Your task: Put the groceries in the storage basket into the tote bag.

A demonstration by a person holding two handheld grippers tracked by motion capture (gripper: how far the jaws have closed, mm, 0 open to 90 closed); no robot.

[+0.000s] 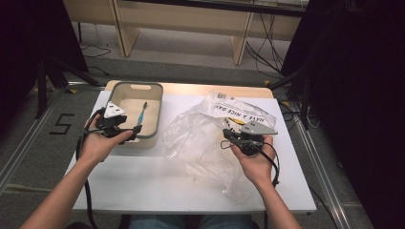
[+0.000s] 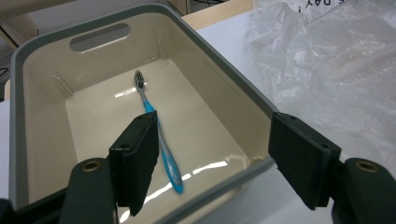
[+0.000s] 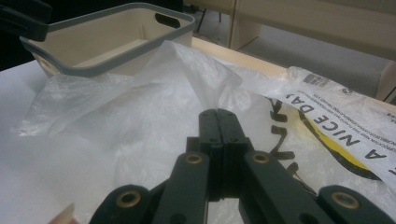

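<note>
On the white table (image 1: 157,183) in front of me sit a grey-rimmed tub (image 1: 155,110) at the left and a crumpled clear plastic bag (image 1: 200,138) spread across the middle and right. My right gripper (image 3: 218,122) has its jaws pressed together on a pinch of the bag's film, which rises in a small peak from the jaw tips in the right gripper view. My left gripper (image 2: 212,154) hangs over the near rim of the tub with its jaws wide apart and nothing between them; below it a blue toothbrush (image 2: 156,135) lies flat on the tub floor, bristle end toward the far wall with the handle slot.

I judge the bag to be almost weightless and entirely limp: it holds no shape, so lifting from one pinch would likely just drag the rest across the table in a trailing sheet. The film looks smooth and glossy, so a thin fold could slip out of the pads; a gathered bunch of several layers would probably hold better than a single skin. The printed end (image 1: 248,114) lies toward the far right, and I cannot tell from here where the mouth is, so I would feel for a free edge rather than the middle.

The toothbrush seems light, stiff and narrow. Its handle is the sensible place to take it, across the width near mid-length, since it lies flat against a slick tub floor.
</note>
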